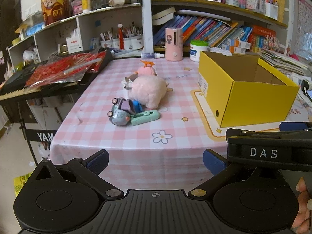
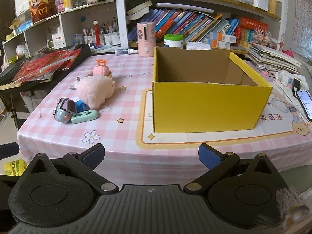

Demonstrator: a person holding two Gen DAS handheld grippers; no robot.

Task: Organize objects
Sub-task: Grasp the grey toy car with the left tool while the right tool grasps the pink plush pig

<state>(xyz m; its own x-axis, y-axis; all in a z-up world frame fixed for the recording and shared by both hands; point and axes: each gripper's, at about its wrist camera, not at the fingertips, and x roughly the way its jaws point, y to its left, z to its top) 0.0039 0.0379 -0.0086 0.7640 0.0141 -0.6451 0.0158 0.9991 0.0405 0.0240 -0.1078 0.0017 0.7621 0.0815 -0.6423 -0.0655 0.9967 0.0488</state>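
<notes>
The toys lay in a small heap on the pink checked tablecloth (image 2: 120, 136): a pink plush pig (image 2: 94, 90), a grey toy car (image 2: 65, 110) and a mint green stapler (image 2: 84, 116) touching it. The yellow cardboard box (image 2: 210, 107) stood nearby with its top open. We held our left gripper (image 1: 155, 161) and right gripper (image 2: 151, 157) at the table's near edge, both with fingers wide apart and holding nothing.

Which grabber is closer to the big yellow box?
Right. The right gripper faces the yellow box almost head-on across the table edge. The left gripper sits further left, facing the toys, with the box off to its right. Both are open and hold nothing.
</notes>
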